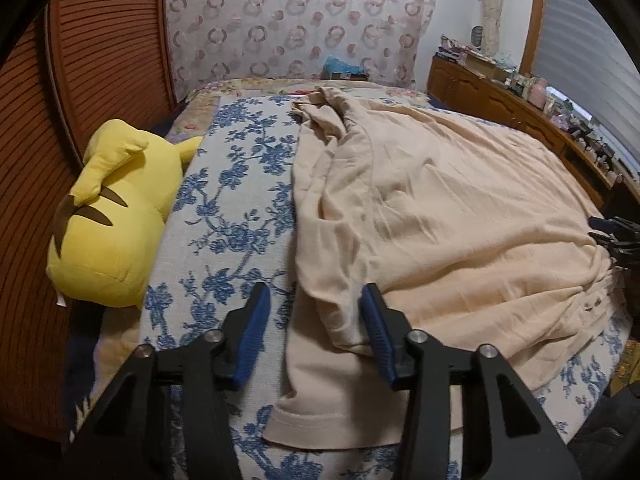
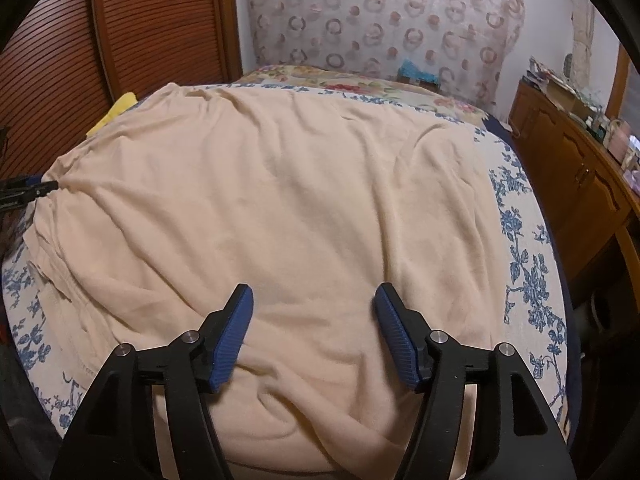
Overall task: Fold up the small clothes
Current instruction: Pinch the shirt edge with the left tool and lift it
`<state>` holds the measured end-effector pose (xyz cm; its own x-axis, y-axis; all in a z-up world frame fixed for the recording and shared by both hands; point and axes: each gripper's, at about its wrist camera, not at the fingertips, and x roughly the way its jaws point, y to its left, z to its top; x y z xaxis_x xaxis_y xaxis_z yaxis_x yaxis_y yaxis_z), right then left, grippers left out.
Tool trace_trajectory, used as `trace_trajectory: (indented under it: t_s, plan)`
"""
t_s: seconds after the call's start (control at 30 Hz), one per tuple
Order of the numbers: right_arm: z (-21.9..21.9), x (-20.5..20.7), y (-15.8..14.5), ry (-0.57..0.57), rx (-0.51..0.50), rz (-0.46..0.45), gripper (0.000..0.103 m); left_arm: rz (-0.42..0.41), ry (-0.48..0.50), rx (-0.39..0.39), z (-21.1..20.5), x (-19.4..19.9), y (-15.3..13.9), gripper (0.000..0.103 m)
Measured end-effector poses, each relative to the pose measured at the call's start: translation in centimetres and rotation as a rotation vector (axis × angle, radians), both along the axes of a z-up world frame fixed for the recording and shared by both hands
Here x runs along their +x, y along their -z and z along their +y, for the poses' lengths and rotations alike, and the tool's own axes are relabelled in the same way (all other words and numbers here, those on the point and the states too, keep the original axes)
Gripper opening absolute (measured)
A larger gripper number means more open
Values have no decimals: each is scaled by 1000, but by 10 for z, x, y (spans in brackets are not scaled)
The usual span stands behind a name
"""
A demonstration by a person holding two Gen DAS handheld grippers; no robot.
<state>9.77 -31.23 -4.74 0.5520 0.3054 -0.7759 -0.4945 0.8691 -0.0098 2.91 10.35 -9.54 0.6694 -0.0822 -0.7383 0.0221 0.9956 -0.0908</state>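
Note:
A cream garment (image 1: 460, 220) lies spread and wrinkled over the blue-flowered bedspread (image 1: 232, 208). My left gripper (image 1: 316, 300) hovers over the garment's left edge; its blue pads (image 1: 256, 320) stand apart, with the cloth's edge and a fold lying between them, the right pad against the fold. My right gripper (image 2: 312, 300) is open low over the garment (image 2: 280, 200) near its front, with cloth below the gap and no pad pressing on it. Each gripper shows in the other's view: the right gripper (image 1: 616, 236) at the cloth's right edge, the left gripper (image 2: 28, 192) where the cloth puckers.
A yellow plush toy (image 1: 112, 220) lies on the bed's left side against a slatted wooden panel (image 1: 100, 60). A wooden dresser (image 1: 500, 100) crowded with small items runs along the right. A patterned pink curtain (image 1: 300, 20) hangs behind the bed.

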Motion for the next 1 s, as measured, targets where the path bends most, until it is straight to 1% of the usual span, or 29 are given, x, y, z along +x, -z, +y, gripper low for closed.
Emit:
trace_trajectory:
  t_s: [0.07, 0.17, 0.2, 0.23, 0.27, 0.3, 0.33, 0.37, 0.43, 0.67, 0.8, 1.0]
  plan:
    - [-1, 0, 0, 1, 2, 1, 66, 5, 21, -19, -3, 0, -1, 33]
    - [0, 0, 0, 0, 1, -1, 66, 8, 37, -24, -9, 1, -1, 24]
    - [-1, 0, 0, 0, 1, -1, 66, 11, 43, -28, -10, 2, -1, 17]
    - [-1, 0, 0, 1, 1, -1, 66, 12, 47, -33, -10, 2, -2, 8]
    - [-1, 0, 0, 0, 1, -1, 66, 18, 57, -48, -11, 3, -2, 4]
    - [-1, 0, 0, 0, 1, -1, 66, 8, 61, -47, -13, 2, -4, 2]
    - [-1, 0, 0, 0, 1, 0, 67, -18, 56, -40, -14, -1, -7, 2]
    - [-1, 0, 0, 0, 2, 0, 67, -68, 55, -46, -15, -6, -15, 2]
    - [-1, 0, 0, 0, 0, -1, 67, -93, 62, -80, -16, -9, -24, 2]
    - [-2, 1, 0, 0, 2, -1, 67, -185, 95, -99, -29, -11, -56, 2]
    - [-3, 1, 0, 0, 3, 0, 67, -226, 123, -107, -38, -11, -71, 2]
    - [-2, 1, 0, 0, 4, 0, 67, -263, 160, -103, -58, -8, -85, 2]
